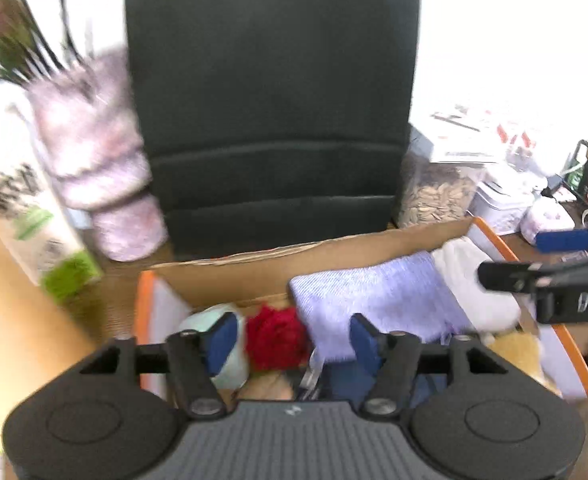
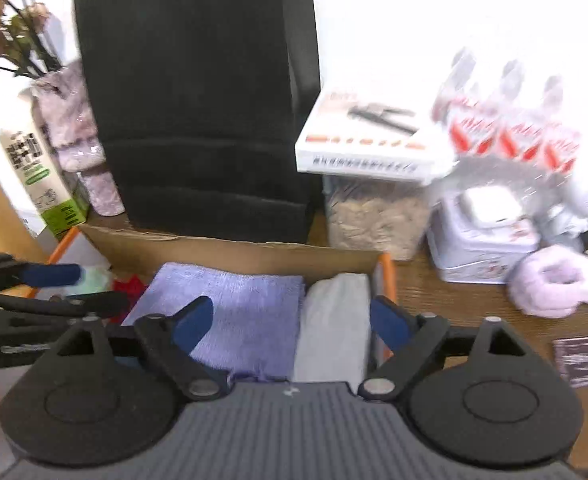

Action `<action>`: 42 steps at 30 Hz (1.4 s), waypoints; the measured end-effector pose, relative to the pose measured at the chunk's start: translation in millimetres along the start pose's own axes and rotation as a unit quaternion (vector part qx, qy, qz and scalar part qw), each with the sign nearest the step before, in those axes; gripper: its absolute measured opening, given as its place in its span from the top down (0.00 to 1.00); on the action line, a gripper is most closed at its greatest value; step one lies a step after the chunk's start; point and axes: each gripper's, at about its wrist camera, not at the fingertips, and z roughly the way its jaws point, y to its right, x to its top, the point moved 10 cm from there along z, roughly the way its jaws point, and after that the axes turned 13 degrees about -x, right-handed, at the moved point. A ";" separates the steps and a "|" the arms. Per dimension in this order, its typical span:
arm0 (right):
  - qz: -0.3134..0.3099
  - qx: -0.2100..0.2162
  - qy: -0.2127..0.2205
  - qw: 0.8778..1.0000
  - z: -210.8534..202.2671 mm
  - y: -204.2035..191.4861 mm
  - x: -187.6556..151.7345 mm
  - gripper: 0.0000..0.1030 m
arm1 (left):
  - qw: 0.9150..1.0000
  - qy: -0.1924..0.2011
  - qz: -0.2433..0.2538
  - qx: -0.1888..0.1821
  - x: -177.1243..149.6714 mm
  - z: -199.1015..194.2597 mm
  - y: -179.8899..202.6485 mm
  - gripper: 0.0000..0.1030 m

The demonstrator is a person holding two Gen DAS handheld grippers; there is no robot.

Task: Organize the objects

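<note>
An orange-rimmed cardboard box (image 1: 253, 268) (image 2: 229, 254) on the wooden table holds folded cloths. A lilac towel (image 1: 374, 300) (image 2: 245, 308) lies in the middle, a white cloth (image 1: 470, 280) (image 2: 334, 328) to its right, a red fluffy item (image 1: 275, 338) (image 2: 129, 286) and a pale green cloth (image 1: 229, 364) (image 2: 95, 276) to its left. My left gripper (image 1: 289, 340) is open and empty above the red item. My right gripper (image 2: 289, 320) is open and empty above the lilac towel and white cloth. Each gripper shows at the edge of the other's view.
A tall black box (image 1: 269, 100) (image 2: 197, 100) stands behind the cardboard box. A furry lilac vase (image 1: 97, 152) and a green-white carton (image 1: 33, 216) are at left. A clear jar of flakes (image 2: 374, 216), a white box (image 2: 366, 140), a tin (image 2: 482, 240) and a pink fluffy item (image 2: 554, 284) are at right.
</note>
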 end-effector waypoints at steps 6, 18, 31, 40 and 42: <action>-0.021 0.001 0.038 0.999 -93.9 6.0 -38.4 0.03 | 0.998 0.044 0.040 -0.008 -43.8 -108.1 34.6 0.18; 0.005 0.032 0.172 0.985 -313.8 -12.9 -246.2 0.00 | 0.982 0.187 0.036 0.005 -260.4 -303.8 128.4 0.00; -0.024 -0.004 0.132 0.991 -389.0 -57.5 -367.5 0.00 | 0.981 0.178 -0.054 0.046 -370.2 -372.4 119.7 0.00; -0.025 -0.003 0.136 0.990 -388.0 -72.7 -382.1 0.00 | 0.984 0.172 -0.044 0.031 -377.9 -366.1 127.6 0.00; -0.018 -0.009 0.143 0.990 -387.7 -71.7 -380.7 0.00 | 0.984 0.168 -0.046 0.031 -380.0 -363.6 126.4 0.00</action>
